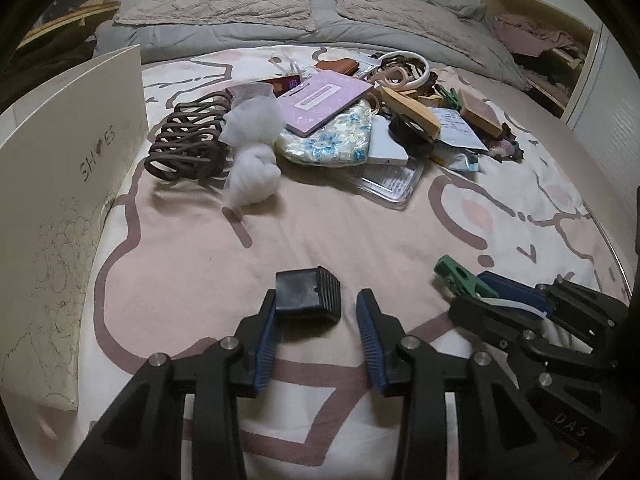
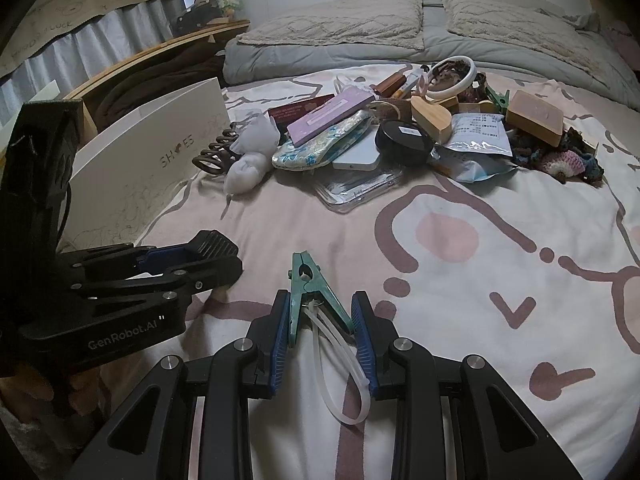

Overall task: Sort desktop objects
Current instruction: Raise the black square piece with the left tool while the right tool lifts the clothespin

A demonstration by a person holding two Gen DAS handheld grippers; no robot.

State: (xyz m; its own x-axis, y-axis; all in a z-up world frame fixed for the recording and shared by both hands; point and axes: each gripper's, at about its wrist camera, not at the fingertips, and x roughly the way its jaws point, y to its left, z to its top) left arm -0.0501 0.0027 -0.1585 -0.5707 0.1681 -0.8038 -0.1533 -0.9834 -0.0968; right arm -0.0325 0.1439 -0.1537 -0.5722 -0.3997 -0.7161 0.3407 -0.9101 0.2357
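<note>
Black block (image 1: 308, 296) is sitting between the left claw (image 1: 316, 332) tips, touching its left pad; claw parted. Right claw (image 2: 322, 326) is clamping the green clip (image 2: 314, 288), pointing forward.

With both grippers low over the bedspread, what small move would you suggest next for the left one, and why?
Probably lift the left gripper back off the small ribbed black block. Its blue pads stand apart with a gap on the right side, so the block looks released onto the bedspread. The right gripper is shut on the green metal clip.
</note>
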